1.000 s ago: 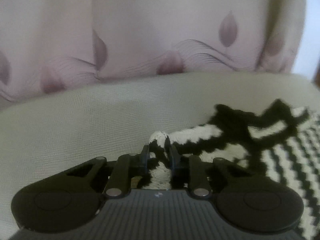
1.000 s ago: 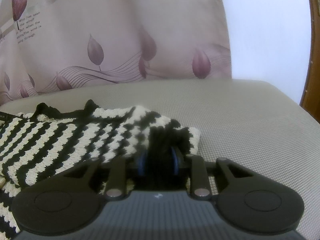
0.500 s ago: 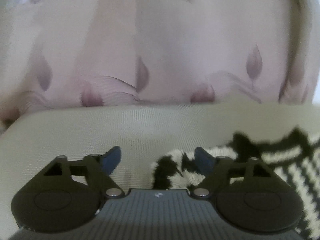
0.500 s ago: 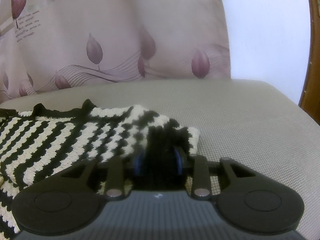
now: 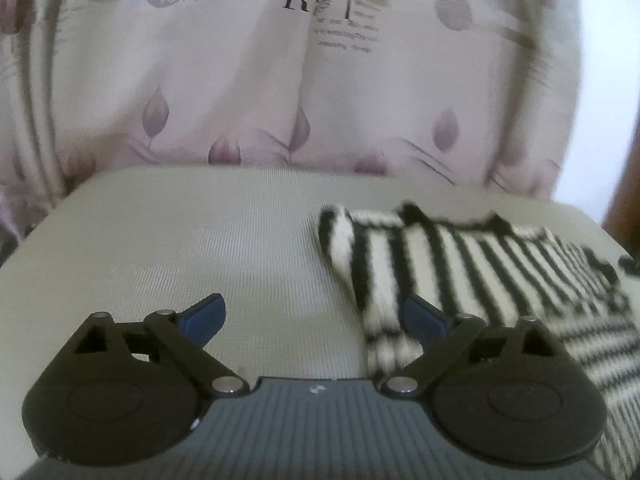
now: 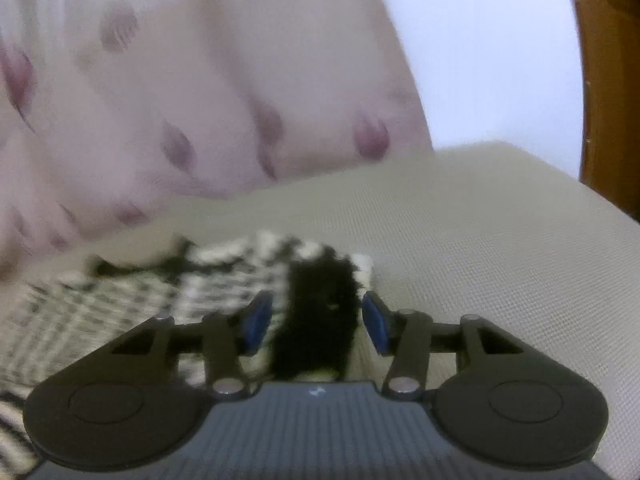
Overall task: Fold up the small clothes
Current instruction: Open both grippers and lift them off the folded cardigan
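In the left wrist view, the left gripper [image 5: 314, 318] hovers over a beige woven surface [image 5: 180, 248] with its jaws wide and opening further; its blue pads [image 5: 206, 314] close on nothing, and only bare surface lies in most of the gap. The black-and-white striped knit garment [image 5: 460, 272] lies flat on the surface to the right, its folded near edge [image 5: 376, 312] running down just inside the right-hand pad, apparently without being pressed. Its black-trimmed neckline faces the far edge. Behind the surface hangs a pale pink curtain [image 5: 240, 80] printed with mauve leaves and some lettering.

In the right wrist view, which is blurred, the right gripper [image 6: 316, 322] stands at a middling width, its jaws opening. A black fuzzy part of the garment [image 6: 320, 320] sits between the blue pads [image 6: 256, 324], with a narrow gap visible on each side, so it is not squeezed. The striped body [image 6: 120, 304] spreads away to the left across the same beige surface, the right side of which is bare. The curtain fills the upper left, a white wall [image 6: 480, 60] the upper right, and a brown wooden frame [image 6: 608, 80] runs down the right edge
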Tool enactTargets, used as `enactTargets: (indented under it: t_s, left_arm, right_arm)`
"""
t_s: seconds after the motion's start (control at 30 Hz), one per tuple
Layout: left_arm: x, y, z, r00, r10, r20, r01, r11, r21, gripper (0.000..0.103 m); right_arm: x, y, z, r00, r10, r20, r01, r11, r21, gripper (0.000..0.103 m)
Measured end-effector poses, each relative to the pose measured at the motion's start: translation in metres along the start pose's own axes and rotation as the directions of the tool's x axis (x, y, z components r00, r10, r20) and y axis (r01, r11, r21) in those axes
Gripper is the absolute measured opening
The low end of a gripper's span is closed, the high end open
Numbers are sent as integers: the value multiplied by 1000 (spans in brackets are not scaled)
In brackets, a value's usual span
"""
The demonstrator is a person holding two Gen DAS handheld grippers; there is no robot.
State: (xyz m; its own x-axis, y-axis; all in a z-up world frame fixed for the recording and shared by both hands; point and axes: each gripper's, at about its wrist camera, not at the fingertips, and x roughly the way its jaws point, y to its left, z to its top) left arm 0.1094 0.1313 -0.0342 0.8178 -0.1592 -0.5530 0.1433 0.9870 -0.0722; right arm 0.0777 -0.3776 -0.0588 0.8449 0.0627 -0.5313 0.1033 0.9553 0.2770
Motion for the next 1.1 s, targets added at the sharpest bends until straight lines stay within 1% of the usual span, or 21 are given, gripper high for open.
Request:
enactTargets:
  t_s: [0.03, 0.07, 0.13, 0.2, 0.33, 0.4, 0.47, 0.57, 0.6, 0.63, 0.67, 0.7, 0.73, 0.8, 0.83, 0.9, 0.93, 1.0, 1.03, 1.07, 1.1]
  left_arm:
    - [-13, 0, -12, 1000, -3, -6, 3, 1000, 6, 97]
    - [-20, 0, -21, 1000, -5, -10, 5, 1000, 12, 97]
    - [-38, -4, -43, 1000, -6, -14, 6, 999, 33, 98]
    - [-54, -11, -61, 1000, -3, -15, 4, 998, 66, 100]
    - [-69, -28, -87, 1000, 2, 1, -2, 992, 123, 102]
    - [-68, -37, -87, 999, 33, 33, -38, 986, 164, 102]
    - [-64, -48, -78, 995, 70, 70, -83, 975, 208, 102]
    - [-49, -61, -55, 991, 78, 105, -102, 961, 255, 101]
    - [-42, -67, -48, 991, 78, 112, -107, 953, 282, 99]
    - [-32, -74, -43, 990, 84, 111, -115, 941, 317, 97]
    - [-21, -82, -39, 990, 101, 101, -131, 926, 354, 93]
    - [-9, -89, -38, 990, 113, 85, -137, 908, 395, 88]
    - [0, -95, -38, 991, 117, 68, -135, 892, 431, 87]
    - [20, -103, -41, 990, 140, 33, -139, 862, 488, 86]
    - [26, -104, -43, 989, 144, 30, -139, 853, 503, 86]
    - [37, -103, -44, 988, 153, 39, -151, 846, 511, 85]
    - [42, -101, -43, 986, 165, 36, -161, 849, 503, 81]
    - [55, -94, -39, 980, 198, 5, -179, 873, 454, 55]
    - [58, -88, -38, 977, 212, -20, -186, 895, 405, 50]
    - [57, -79, -35, 976, 214, -36, -191, 927, 323, 47]
    - [54, -71, -34, 970, 241, -40, -225, 945, 238, 44]
  right_arm:
    - [-23, -1, -5, 999, 32, 17, -32, 999, -10, 50]
    - [-46, -1, -12, 998, 63, 0, -63, 997, -43, 50]
    - [-90, -1, -30, 997, 81, -11, -81, 990, -115, 50]
    - [-129, 1, -54, 994, 102, -28, -105, 983, -149, 50]
    - [-182, 4, -101, 996, 76, -51, -83, 986, -147, 51]
    - [-196, 0, -117, 995, 74, -65, -81, 991, -111, 51]
    - [-205, -4, -127, 996, 69, -62, -74, 994, -82, 51]
    - [-210, -7, -130, 997, 60, -56, -62, 997, -37, 52]
    - [-211, -7, -130, 997, 62, -49, -64, 998, -22, 52]
    - [-211, -7, -129, 997, 71, -42, -71, 997, -10, 54]
    - [-212, -8, -128, 996, 77, -35, -77, 997, -4, 57]
    - [-212, -7, -127, 996, 80, -27, -80, 997, -3, 63]
    - [-213, -6, -126, 996, 83, -18, -84, 996, -6, 67]
    - [-212, -3, -124, 995, 95, -10, -95, 995, -13, 67]
    - [-211, -2, -124, 995, 98, -12, -98, 995, -16, 67]
    - [-209, -1, -124, 994, 103, -21, -103, 994, -18, 67]
    - [-207, -1, -124, 994, 108, -25, -109, 994, -14, 67]
    - [-203, -2, -126, 992, 117, -41, -117, 993, 3, 67]
    - [-201, -2, -126, 992, 116, -46, -116, 993, 10, 67]
    - [-199, -2, -127, 992, 118, -49, -117, 993, 15, 67]
    - [-198, -2, -128, 991, 121, -50, -120, 993, 17, 67]
